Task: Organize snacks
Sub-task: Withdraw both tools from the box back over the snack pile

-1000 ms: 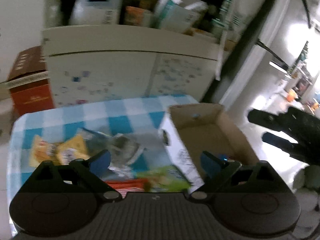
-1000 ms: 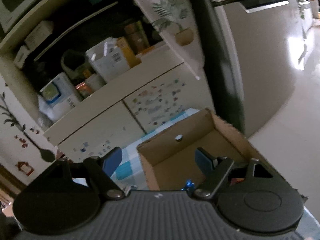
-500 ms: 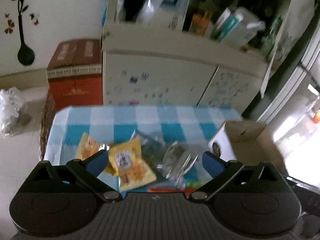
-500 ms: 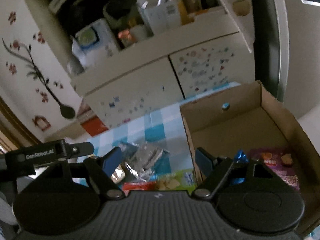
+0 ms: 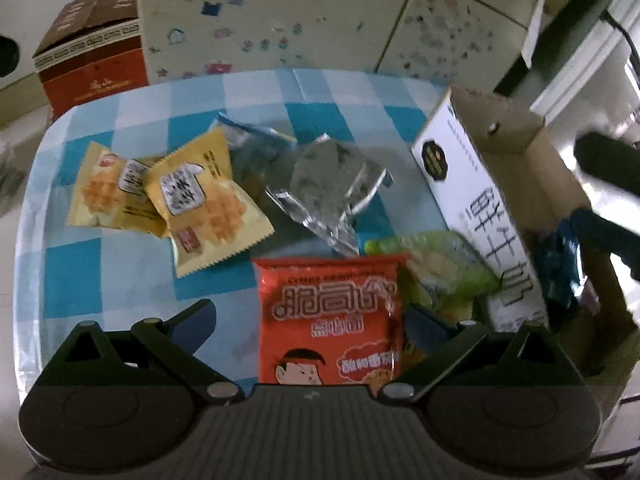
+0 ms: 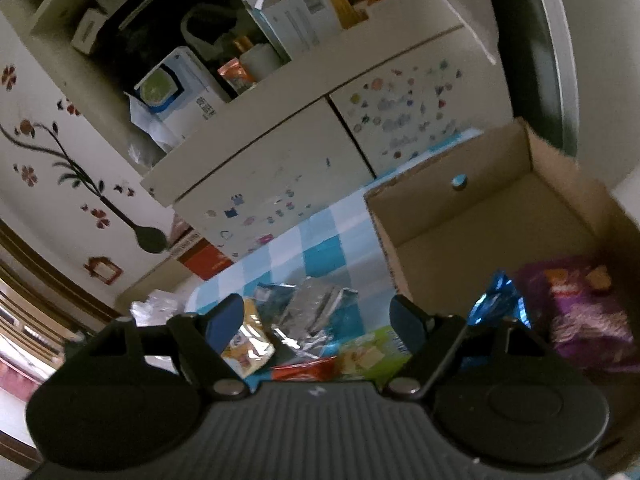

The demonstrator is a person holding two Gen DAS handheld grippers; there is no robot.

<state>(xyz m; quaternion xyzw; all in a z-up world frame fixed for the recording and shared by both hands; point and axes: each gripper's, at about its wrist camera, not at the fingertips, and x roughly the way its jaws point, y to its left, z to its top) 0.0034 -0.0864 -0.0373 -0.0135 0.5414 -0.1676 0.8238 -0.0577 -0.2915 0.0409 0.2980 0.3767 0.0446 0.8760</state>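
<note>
While the left gripper (image 5: 310, 320) hangs over a blue-and-white checked table (image 5: 120, 276), an orange-red snack packet (image 5: 330, 320) lies directly between its spread fingers, untouched by either pad. That packet's long axis runs straight away from the gripper, along the pointing direction, so the fingers straddle its short width. Its jaws have just been opening. Bold Chinese characters and a cartoon face in a headband mark the packet; I cannot read the words reliably. Beside it to the right stands an open cardboard box (image 5: 516, 152), its white wall printed with large Chinese characters. The right gripper (image 6: 320, 318) is farther back, fingers parted and empty. Two yellow waffle-picture packets (image 5: 216, 204) lie well left.
</note>
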